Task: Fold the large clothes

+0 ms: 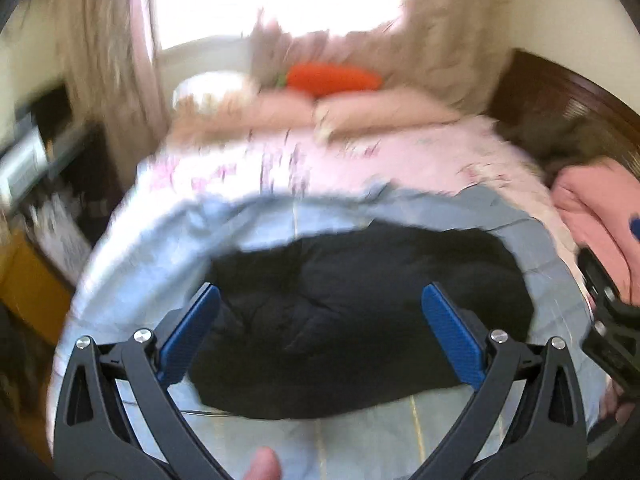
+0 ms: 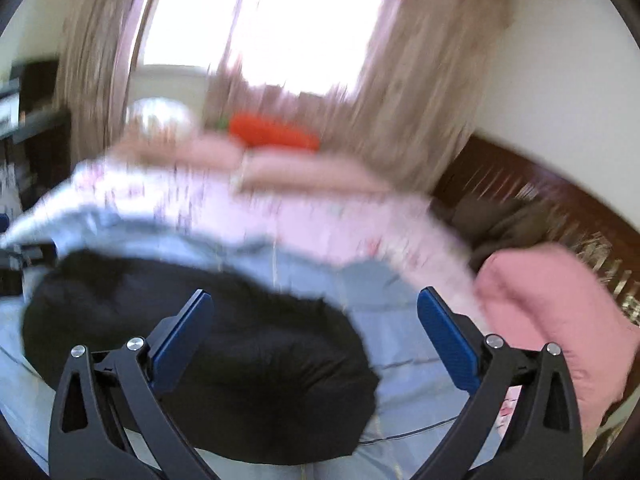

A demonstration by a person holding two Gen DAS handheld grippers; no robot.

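A black garment [image 1: 360,312] lies in a folded bundle on a light blue sheet [image 1: 160,248] on the bed. It also shows in the right wrist view [image 2: 224,360]. My left gripper [image 1: 320,294] is open and empty, held above the garment with its blue pads [image 1: 192,332] on either side. My right gripper [image 2: 315,300] is open and empty above the garment's right part. Part of the right gripper [image 1: 608,320] shows at the right edge of the left wrist view. Both views are motion-blurred.
A pink floral bedspread [image 1: 320,164] covers the bed beyond the sheet. A pink folded garment [image 2: 560,320] lies at the right. An orange carrot plush [image 1: 332,78] and pillows sit by the window. A dark wooden headboard [image 2: 540,188] is at the right; shelves [image 1: 36,160] stand left.
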